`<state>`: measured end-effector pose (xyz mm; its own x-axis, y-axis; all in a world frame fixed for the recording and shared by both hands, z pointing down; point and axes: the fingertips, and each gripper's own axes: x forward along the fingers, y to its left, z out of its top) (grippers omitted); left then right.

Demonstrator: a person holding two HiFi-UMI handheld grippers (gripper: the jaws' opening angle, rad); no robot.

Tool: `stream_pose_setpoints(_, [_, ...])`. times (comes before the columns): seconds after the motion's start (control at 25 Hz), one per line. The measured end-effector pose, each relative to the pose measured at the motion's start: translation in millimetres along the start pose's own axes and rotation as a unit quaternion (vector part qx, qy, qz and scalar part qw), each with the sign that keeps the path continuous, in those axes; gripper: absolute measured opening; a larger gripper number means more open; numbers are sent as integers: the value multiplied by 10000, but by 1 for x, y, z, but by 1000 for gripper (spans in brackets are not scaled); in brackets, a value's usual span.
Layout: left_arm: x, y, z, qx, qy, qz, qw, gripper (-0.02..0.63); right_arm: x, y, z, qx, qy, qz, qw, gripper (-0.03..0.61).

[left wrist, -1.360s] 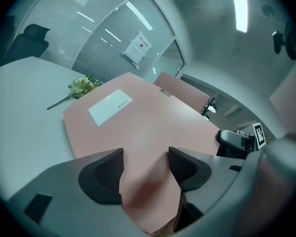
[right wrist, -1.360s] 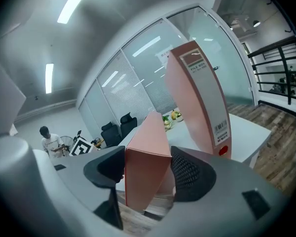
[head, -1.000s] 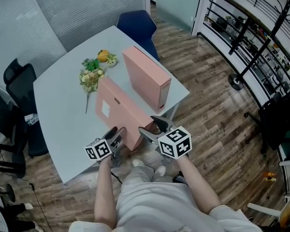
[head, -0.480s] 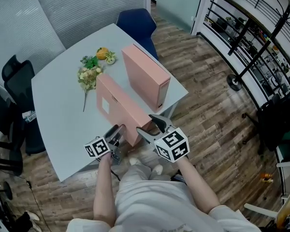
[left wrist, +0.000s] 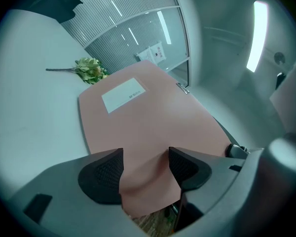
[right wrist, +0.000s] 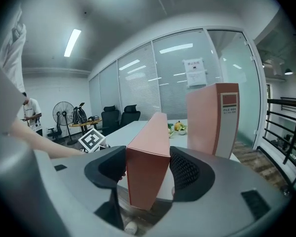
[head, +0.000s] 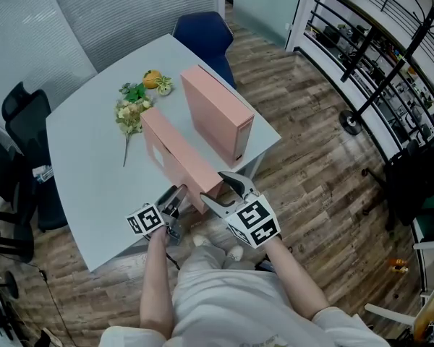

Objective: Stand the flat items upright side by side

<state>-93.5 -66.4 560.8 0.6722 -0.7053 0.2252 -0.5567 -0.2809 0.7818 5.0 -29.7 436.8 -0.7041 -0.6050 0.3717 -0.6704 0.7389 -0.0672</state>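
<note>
**A:** Where is the second pink box, taking the upright box [head: 215, 110] as the mark?

**B:** The tilted box [head: 175, 154] is just left of the upright box in the head view. A strip of bare surface [head: 87, 165] runs between them, so the two don't touch. It runs roughly parallel to the upright box but sits nearer the person, and its near end reaches the surface's edge. It leans on its long lower edge, with the broad face carrying the white label [left wrist: 122, 94] turned up and away from the upright box.

**A:** And what are the grippers doing?

**B:** The right gripper [head: 224, 189] has the tilted box's near end, forward of the upright box's near end. Its fingers [right wrist: 187, 172] are spread wide, one on each broad side, and they pinch the box across its thickness. The left gripper [head: 175, 197] works from the side of the tilted box that faces away from the upright box. Its fingers [left wrist: 101, 174] are also apart, with the box's near lower corner deep between them. Pink fills the gap from pad to pad, so they pinch that corner.

**A:** Anything else on the surface?

**B:** A bunch of flowers [head: 132, 110] lies left of the upright box's far end, past the far end of the tilted box. An orange fruit [head: 152, 80] sits just behind the blooms. A blue chair [head: 202, 33] stands behind the upright box, at the surface's far corner.
</note>
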Motion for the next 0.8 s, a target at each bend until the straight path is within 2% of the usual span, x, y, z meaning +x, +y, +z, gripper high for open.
stream_pose_setpoints(0.28, [2, 2, -5, -32, 63, 30, 10000, 276, 0, 12, 3, -388, 50, 24, 9992, 290])
stream_pose_setpoints(0.8, [1, 5, -6, -183, 62, 6, 9998, 276, 0, 13, 7, -488, 40, -23, 9988, 290])
